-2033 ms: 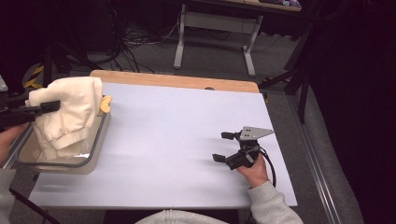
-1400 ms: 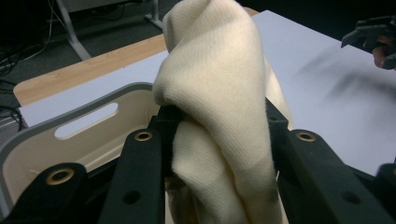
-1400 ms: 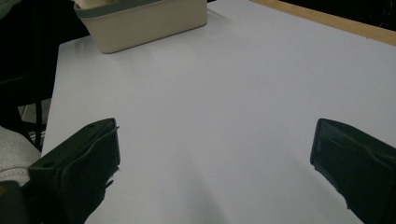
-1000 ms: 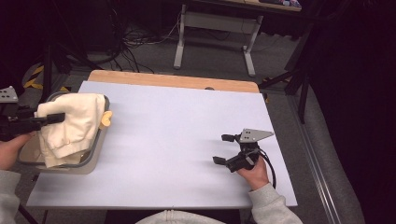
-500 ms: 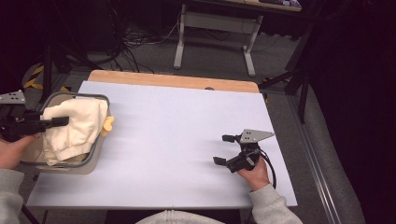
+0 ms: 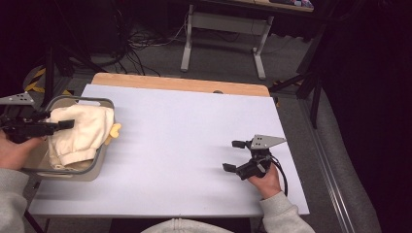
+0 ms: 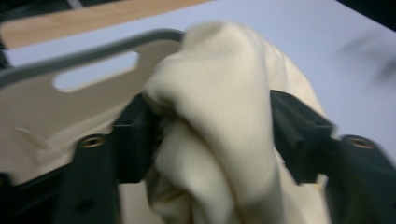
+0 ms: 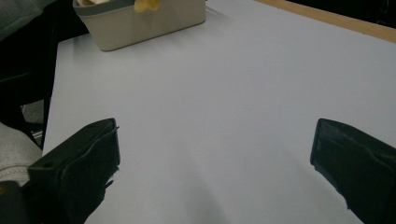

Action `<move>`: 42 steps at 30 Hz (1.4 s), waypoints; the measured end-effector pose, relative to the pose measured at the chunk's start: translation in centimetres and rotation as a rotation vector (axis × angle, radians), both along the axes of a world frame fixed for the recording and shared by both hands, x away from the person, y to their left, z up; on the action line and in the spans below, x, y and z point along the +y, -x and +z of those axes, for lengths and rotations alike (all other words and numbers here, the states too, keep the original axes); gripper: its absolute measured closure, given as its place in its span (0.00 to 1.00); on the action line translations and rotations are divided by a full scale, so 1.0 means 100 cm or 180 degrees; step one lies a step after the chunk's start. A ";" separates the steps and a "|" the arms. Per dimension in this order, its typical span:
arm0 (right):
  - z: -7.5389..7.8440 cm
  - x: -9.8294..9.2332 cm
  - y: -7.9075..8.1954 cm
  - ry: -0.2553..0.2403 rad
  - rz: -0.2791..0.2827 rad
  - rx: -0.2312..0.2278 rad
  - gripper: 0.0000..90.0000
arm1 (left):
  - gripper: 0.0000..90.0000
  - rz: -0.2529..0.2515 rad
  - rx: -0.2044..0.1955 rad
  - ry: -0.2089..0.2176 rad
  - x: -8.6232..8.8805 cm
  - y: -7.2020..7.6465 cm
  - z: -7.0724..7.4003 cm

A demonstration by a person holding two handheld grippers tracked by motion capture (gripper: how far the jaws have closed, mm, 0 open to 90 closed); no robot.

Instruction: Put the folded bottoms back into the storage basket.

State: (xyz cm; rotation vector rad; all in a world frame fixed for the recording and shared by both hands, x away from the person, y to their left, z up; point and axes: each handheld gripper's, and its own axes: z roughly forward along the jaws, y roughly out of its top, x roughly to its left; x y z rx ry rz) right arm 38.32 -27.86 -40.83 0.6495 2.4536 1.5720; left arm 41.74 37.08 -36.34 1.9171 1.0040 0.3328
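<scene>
A cream cloth [image 6: 80, 133] lies bunched in a grey basket [image 6: 92, 170] at the table's left edge. My left gripper [image 6: 56, 120] reaches over the basket from the left. Its jaws have just been opening, and a fold of the cloth [image 7: 219, 116] still bulges between them in the left gripper view, in front of the basket's rim [image 7: 93, 51]. My right gripper [image 6: 233, 156] rests on the white table at the right, open with nothing between its fingers. In the right gripper view its jaws [image 8: 215, 140] stand wide over bare table.
A small yellow thing [image 6: 115, 130] pokes over the basket's right rim, seen also as a yellow thing [image 8: 145, 4] above the basket [image 8: 140, 25]. A wooden strip [image 6: 180, 83] runs along the table's far edge. Beyond the table stand dark floor, cables and a metal stand [image 6: 221, 29].
My left gripper has carried the cloth left and down, from hanging above the basket to lying in it. The right gripper has kept still.
</scene>
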 end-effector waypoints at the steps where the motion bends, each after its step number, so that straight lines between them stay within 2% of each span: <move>1: 0.000 0.000 0.000 -0.0007 -0.0003 -0.0003 0.02 | 0.31 0.0054 -0.0015 -0.0079 0.000 -0.003 -0.001; 3: 0.000 -0.001 0.000 -0.0008 -0.0007 -0.0010 0.02 | 0.24 0.0145 -0.0009 -0.0186 0.001 -0.009 -0.004; 4: 0.000 -0.001 0.000 -0.0008 -0.0007 -0.0010 0.02 | 0.24 0.0171 0.0014 -0.0199 0.001 -0.011 -0.005; 6: 0.000 -0.001 0.000 -0.0006 -0.0005 -0.0007 0.02 | 0.19 0.0321 0.0123 -0.0283 0.000 -0.020 -0.010; 7: 0.000 -0.001 0.000 -0.0002 -0.0008 -0.0009 0.02 | 0.17 0.0333 0.0138 -0.0283 -0.001 -0.022 -0.011; 13: -0.001 -0.001 -0.001 0.0002 -0.0031 0.0000 0.02 | 0.11 0.0418 0.0040 -0.0381 -0.009 -0.026 -0.007; 22: 0.000 -0.001 -0.001 -0.0010 -0.0038 -0.0023 0.02 | 0.10 0.0364 -0.0100 -0.0280 -0.014 -0.016 0.005; 27: 0.001 -0.002 -0.001 -0.0021 -0.0042 -0.0034 0.02 | 0.07 0.0334 -0.0229 -0.0195 -0.025 -0.005 0.018; 28: 0.001 -0.002 -0.001 -0.0026 -0.0044 -0.0044 0.02 | 0.05 0.0366 -0.0260 -0.0185 -0.028 -0.003 0.021; 31: 0.002 -0.003 -0.001 -0.0042 -0.0056 -0.0058 0.02 | 0.02 0.0326 -0.0303 -0.0053 -0.036 0.004 0.028; 33: 0.002 -0.004 -0.001 -0.0039 -0.0061 -0.0060 0.02 | 0.02 0.0303 -0.0344 -0.0069 -0.042 0.009 0.033; 36: 0.002 -0.004 -0.001 -0.0026 -0.0067 -0.0050 0.02 | 0.00 0.0301 -0.0441 -0.0165 -0.052 0.017 0.039; 42: 0.004 -0.006 0.002 -0.0024 -0.0074 -0.0075 0.02 | 0.00 0.0196 -0.0537 -0.0042 -0.065 0.029 0.047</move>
